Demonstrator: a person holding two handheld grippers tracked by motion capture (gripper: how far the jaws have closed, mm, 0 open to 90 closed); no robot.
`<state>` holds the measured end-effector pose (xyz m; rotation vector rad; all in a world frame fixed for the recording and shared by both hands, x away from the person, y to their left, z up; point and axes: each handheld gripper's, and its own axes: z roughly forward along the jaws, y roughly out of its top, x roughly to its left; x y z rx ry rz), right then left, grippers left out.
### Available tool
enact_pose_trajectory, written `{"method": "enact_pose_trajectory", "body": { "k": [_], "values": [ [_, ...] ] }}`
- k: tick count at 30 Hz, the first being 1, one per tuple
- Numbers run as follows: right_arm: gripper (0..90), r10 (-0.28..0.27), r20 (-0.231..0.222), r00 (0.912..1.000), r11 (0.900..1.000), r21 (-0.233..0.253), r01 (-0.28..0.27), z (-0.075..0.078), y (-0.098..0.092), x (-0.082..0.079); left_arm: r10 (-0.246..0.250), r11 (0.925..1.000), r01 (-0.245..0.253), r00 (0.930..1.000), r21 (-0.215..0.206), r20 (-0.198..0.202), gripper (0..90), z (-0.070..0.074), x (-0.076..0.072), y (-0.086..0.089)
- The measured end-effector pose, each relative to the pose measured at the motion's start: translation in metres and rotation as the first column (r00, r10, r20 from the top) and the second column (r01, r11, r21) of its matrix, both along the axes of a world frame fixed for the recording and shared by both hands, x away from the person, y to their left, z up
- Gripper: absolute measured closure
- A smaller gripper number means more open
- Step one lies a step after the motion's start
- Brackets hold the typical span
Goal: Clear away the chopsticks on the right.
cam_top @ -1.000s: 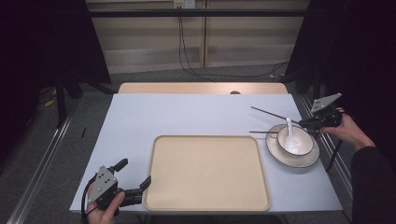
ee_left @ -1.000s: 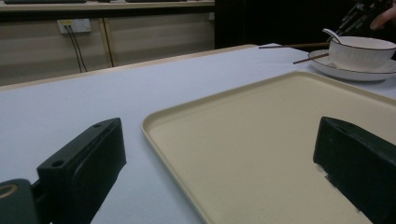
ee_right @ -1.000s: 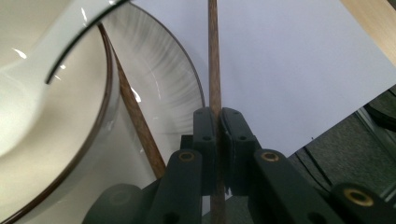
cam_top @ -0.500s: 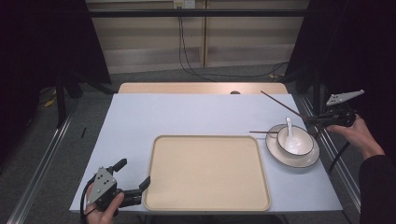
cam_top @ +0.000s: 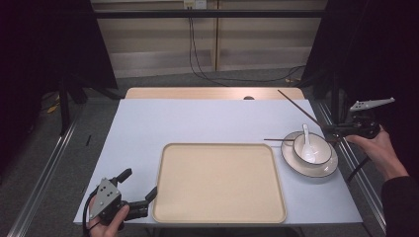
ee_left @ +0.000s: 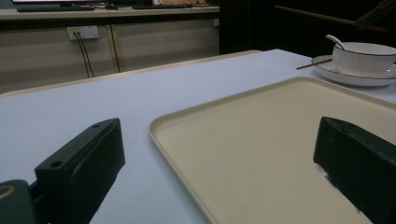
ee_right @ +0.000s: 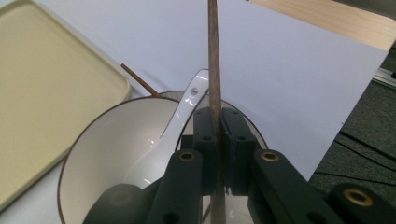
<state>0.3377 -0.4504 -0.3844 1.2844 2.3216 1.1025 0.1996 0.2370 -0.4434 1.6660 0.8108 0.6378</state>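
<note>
My right gripper (cam_top: 330, 129) hovers just right of a white bowl (cam_top: 312, 148) and is shut on a dark wooden chopstick (cam_top: 301, 111) that slants up toward the back left. In the right gripper view the chopstick (ee_right: 214, 56) is pinched between the jaws of the right gripper (ee_right: 217, 116), above the bowl (ee_right: 107, 154) and its white spoon (ee_right: 180, 116). A second chopstick (cam_top: 279, 139) rests on the plate's (cam_top: 296, 167) left rim. My left gripper (cam_top: 137, 183) is open at the front left corner of the beige tray (cam_top: 220, 182), straddling its edge (ee_left: 187, 140).
The light blue table cover (cam_top: 197, 121) ends close to the plate on the right, where a metal rail (cam_top: 356, 163) runs alongside. A wooden strip (cam_top: 207, 93) borders the far edge. Cables (cam_top: 197, 54) hang by the back wall.
My right gripper has carried the chopstick up and to the right, off from above the bowl. The left gripper has stayed put.
</note>
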Motion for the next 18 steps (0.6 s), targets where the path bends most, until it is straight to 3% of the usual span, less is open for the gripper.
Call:
{"method": "enact_pose_trajectory", "body": {
  "k": [6, 9, 14, 15, 18],
  "values": [
    [85.9, -0.024, 0.012, 0.9996, 0.997, 0.071, 0.023, 0.008, 0.006, -0.014, -0.007, 1.0, 0.007, 1.0, 0.003, 0.001, 2.4, 0.0, 0.001, -0.001],
    [86.0, -0.043, -0.01, 0.999, 0.993, 0.107, 0.044, 0.009, 0.012, -0.029, -0.001, 1.0, 0.001, 1.0, 0.003, 0.005, 2.4, 0.001, -0.001, -0.001],
    [85.9, -0.059, -0.025, 0.9979, 0.992, 0.109, 0.062, 0.002, 0.017, -0.043, -0.005, 0.9998, 0.005, 1.0, -0.02, 0.007, 2.3, 0.002, -0.002, -0.004],
    [85.9, -0.074, -0.023, 0.997, 0.986, 0.15, 0.077, 0.0, 0.017, -0.051, -0.008, 0.9999, 0.009, 0.9999, -0.009, 0.014, 2.3, 0.003, -0.002, -0.004],
    [85.9, -0.099, -0.026, 0.9948, 0.978, 0.181, 0.102, 0.0, 0.019, -0.058, -0.014, 0.9998, 0.014, 0.9999, -0.013, 0.011, 2.3, 0.002, -0.002, -0.005]
  ]
}}
